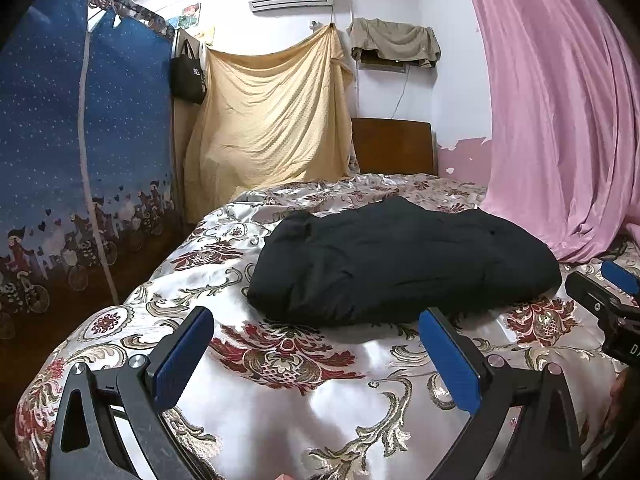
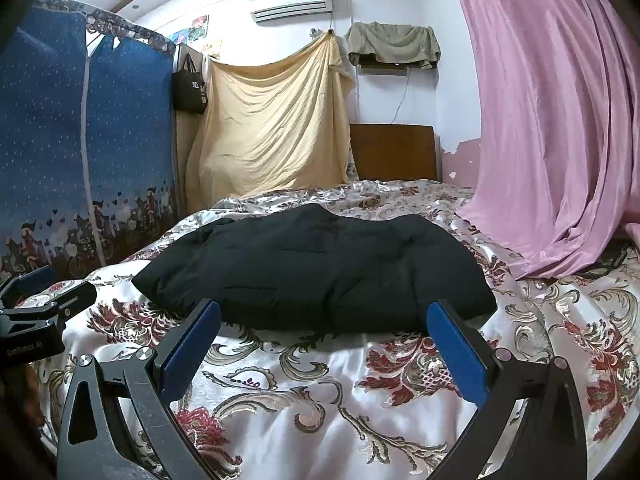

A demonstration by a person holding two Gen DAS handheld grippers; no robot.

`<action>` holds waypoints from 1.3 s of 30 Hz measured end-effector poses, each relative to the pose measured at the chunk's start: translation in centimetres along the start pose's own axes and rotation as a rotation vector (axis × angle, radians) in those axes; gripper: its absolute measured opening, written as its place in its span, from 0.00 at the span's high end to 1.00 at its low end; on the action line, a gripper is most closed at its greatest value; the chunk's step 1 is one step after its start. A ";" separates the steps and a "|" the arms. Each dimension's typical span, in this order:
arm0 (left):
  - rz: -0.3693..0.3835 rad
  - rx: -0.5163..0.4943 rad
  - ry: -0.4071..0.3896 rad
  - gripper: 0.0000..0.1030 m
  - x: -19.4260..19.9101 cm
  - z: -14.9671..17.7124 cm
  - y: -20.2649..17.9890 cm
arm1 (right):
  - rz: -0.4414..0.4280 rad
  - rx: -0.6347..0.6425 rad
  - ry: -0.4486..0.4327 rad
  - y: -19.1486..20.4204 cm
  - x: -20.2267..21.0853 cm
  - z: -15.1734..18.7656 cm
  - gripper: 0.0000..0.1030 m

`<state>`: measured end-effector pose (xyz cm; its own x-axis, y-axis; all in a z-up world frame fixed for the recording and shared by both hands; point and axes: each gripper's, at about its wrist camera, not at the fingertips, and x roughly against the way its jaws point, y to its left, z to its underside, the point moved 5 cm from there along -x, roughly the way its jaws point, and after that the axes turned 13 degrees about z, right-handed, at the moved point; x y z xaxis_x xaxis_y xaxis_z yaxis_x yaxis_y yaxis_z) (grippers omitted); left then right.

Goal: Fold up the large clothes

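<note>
Left-wrist view: the left gripper (image 1: 316,350) hovers above the bedspread (image 1: 304,408), its 2 blue-padded fingers (image 1: 182,356) spread wide with nothing between them. The black garment (image 1: 400,260), a padded piece folded into a compact bundle, lies on the bedspread at 12 o'clock from this gripper, just beyond the fingertips and apart from them. The right gripper (image 1: 612,280) enters at 3 o'clock, beside the garment's right end; only part of it shows here.

Right-wrist view: the right gripper (image 2: 324,344) likewise has its jaws spread wide and holds nothing. The black garment (image 2: 320,272) lies at 12 o'clock; the fingertips (image 2: 456,344) reach its near edge, though contact cannot be confirmed. The left gripper (image 2: 44,300) appears at 9 o'clock, near the garment's left end.

Background: a blue wardrobe cover (image 1: 80,140) at 9 o'clock, a yellow sheet (image 1: 272,112) at 12 o'clock, a pink curtain (image 1: 560,100) at 2 o'clock.
</note>
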<state>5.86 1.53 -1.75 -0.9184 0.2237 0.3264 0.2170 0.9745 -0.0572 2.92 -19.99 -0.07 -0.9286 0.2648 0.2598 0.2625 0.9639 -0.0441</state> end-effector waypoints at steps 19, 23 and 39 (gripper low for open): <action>0.000 0.000 -0.005 0.00 0.0 -0.2 0.0 | 0.001 0.003 0.000 0.2 0.1 0.1 0.02; -0.001 0.001 -0.005 0.00 0.1 -0.2 0.0 | 0.000 0.003 0.000 0.2 0.1 0.1 0.02; -0.001 0.001 -0.005 0.00 0.1 -0.2 0.0 | -0.002 0.008 0.002 0.2 0.2 0.2 0.02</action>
<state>5.87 1.58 -1.57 -0.9201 0.2230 0.3219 0.2160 0.9747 -0.0577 2.74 -19.73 -0.21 -0.9285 0.2633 0.2619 0.2589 0.9645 -0.0515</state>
